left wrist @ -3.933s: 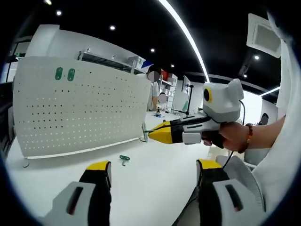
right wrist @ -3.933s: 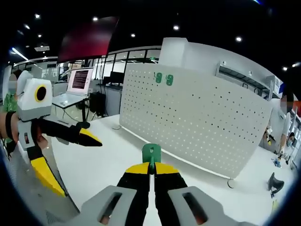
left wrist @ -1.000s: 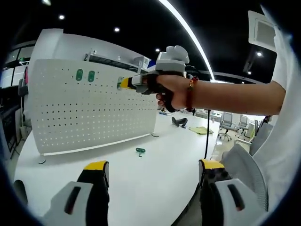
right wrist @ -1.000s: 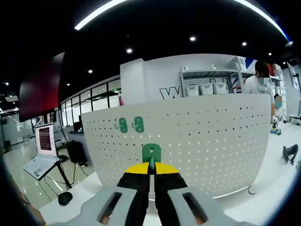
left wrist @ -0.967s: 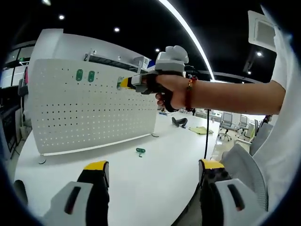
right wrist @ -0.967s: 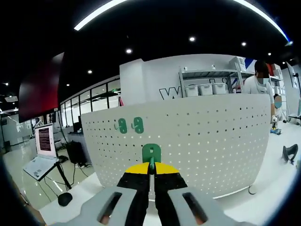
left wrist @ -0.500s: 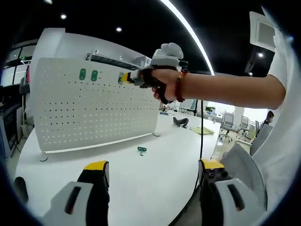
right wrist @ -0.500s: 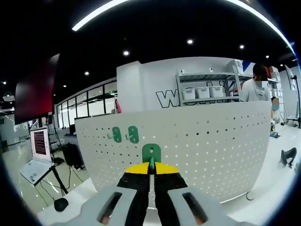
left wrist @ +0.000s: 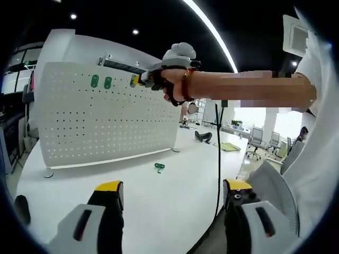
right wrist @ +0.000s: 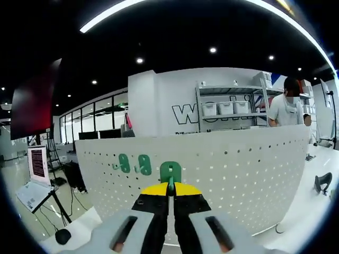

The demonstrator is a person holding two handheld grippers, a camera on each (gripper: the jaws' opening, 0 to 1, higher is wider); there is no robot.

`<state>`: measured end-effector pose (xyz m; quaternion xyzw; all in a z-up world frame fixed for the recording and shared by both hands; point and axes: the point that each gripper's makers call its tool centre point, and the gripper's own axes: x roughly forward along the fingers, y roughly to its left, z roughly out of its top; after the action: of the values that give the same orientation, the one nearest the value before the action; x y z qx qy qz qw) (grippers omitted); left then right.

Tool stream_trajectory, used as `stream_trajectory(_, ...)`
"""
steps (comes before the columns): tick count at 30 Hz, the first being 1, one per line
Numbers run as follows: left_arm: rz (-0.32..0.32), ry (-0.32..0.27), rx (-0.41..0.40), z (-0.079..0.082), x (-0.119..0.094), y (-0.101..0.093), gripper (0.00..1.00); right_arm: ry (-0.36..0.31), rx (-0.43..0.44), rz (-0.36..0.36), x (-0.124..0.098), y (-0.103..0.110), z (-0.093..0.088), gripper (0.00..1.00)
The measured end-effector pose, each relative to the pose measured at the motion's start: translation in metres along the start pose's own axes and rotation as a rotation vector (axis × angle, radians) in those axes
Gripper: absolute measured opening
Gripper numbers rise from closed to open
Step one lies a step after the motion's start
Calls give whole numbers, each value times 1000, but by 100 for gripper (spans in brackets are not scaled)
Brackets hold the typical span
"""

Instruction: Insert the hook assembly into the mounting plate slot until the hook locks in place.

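A white pegboard mounting plate (left wrist: 106,121) stands upright on the white table (left wrist: 159,201). Two green hooks (left wrist: 100,82) sit side by side near its top edge, and the same two hooks (right wrist: 132,164) show in the right gripper view. My right gripper (right wrist: 169,189) is shut on a green hook (right wrist: 170,172), held close in front of the upper part of the plate (right wrist: 238,164). In the left gripper view that right gripper (left wrist: 139,80) is near the plate's top, to the right of the mounted hooks. My left gripper (left wrist: 172,193) stands open over the table with nothing between its jaws.
Another green hook (left wrist: 159,168) lies on the table in front of the plate. A person's arm (left wrist: 238,95) reaches across from the right. A black cable (left wrist: 218,159) hangs down from it. Behind the plate are shelves (right wrist: 233,106) and a standing person (right wrist: 286,108).
The right gripper with its green hook has risen and moved left, closer to the plate's top edge near the two mounted hooks. The left gripper has stayed low and open.
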<state>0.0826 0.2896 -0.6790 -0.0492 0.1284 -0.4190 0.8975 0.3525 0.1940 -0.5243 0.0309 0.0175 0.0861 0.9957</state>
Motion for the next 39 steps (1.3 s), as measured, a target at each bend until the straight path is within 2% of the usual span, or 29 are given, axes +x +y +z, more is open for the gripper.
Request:
stream_trajectory(3,-7,9,-6,-2,2,-1,78,-8,-27,0,7,4,4,1)
stream_trajectory(6,-14,10,-3,-2,3,-1,78,-9,-11,-6,12,4,5,1)
stream_trajectory(16,-10,24,-7,-7,-2,10,78,1,-12,-20,29,4,0,1)
stream_trajectory(19,-8,23,-8,-7,-2,11,78,7,37,-32,32,1,-3,1)
stream_trajectory(23,-10,29,-14,-9,-3,14,78,8,-10,-31,41,3,-1,1)
stream_trajectory(30,-5,30,-15,-9,-4,18,77,-1,-41,-30,55,9,9,1)
stream_trajectory(39,8,16,-26,-6,-6,24,77,18,-42,-52,65,4,7,1)
